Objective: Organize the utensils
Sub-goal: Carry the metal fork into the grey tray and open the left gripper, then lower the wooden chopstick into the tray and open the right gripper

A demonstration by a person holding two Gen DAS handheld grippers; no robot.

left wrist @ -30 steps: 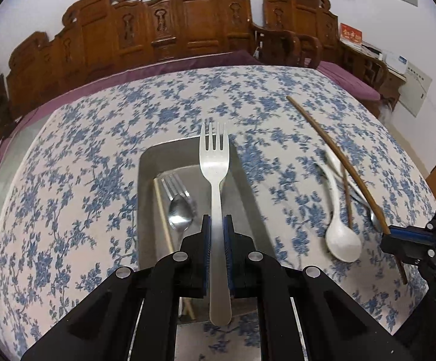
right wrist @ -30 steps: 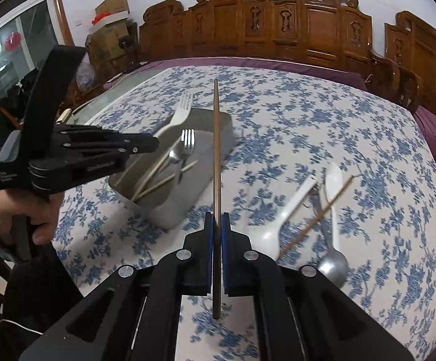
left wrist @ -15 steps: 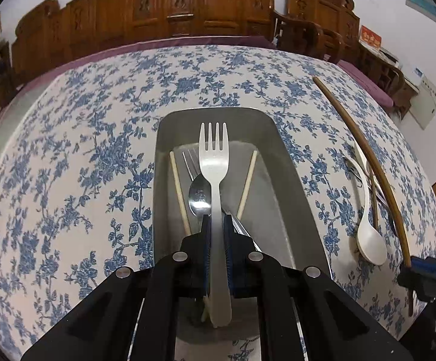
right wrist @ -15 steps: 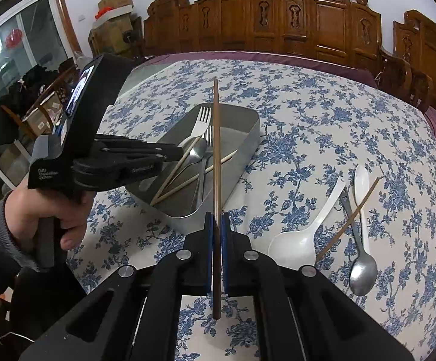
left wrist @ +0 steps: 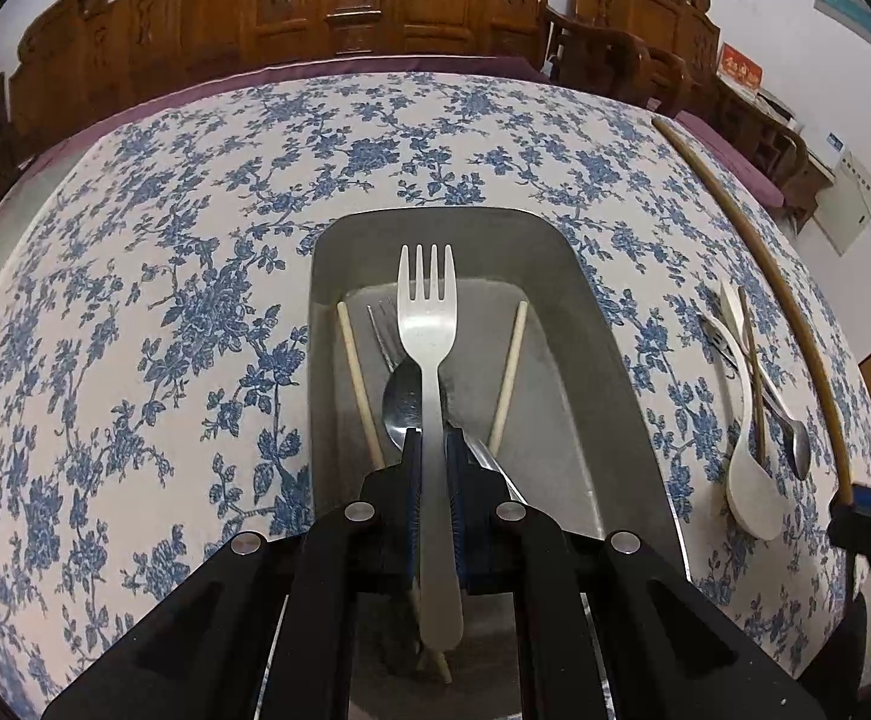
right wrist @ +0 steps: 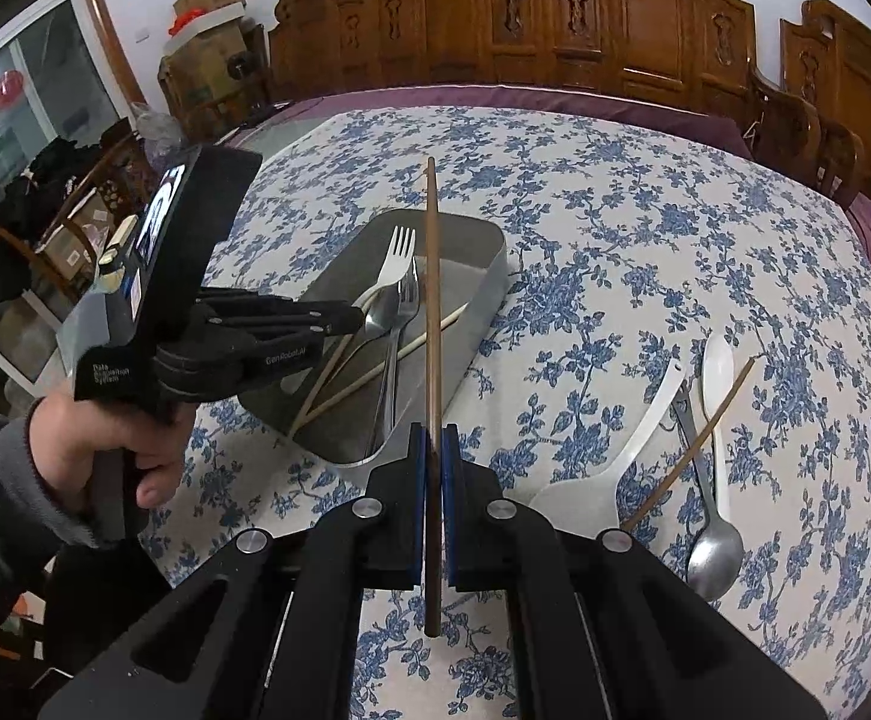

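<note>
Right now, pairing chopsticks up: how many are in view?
4: two pale chopsticks in the tray, a dark chopstick in the right claw, a brown chopstick across the spoons. More may hide.

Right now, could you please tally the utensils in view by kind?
Forks: 2, white fork in left gripper, metal fork in tray.
Spoons: 4, tray spoon, large white spoon, slim white spoon, metal spoon on cloth.
Chopsticks: 4, two pale chopsticks in tray, held dark chopstick in right gripper, loose dark chopstick on cloth.
Total: 10.
</note>
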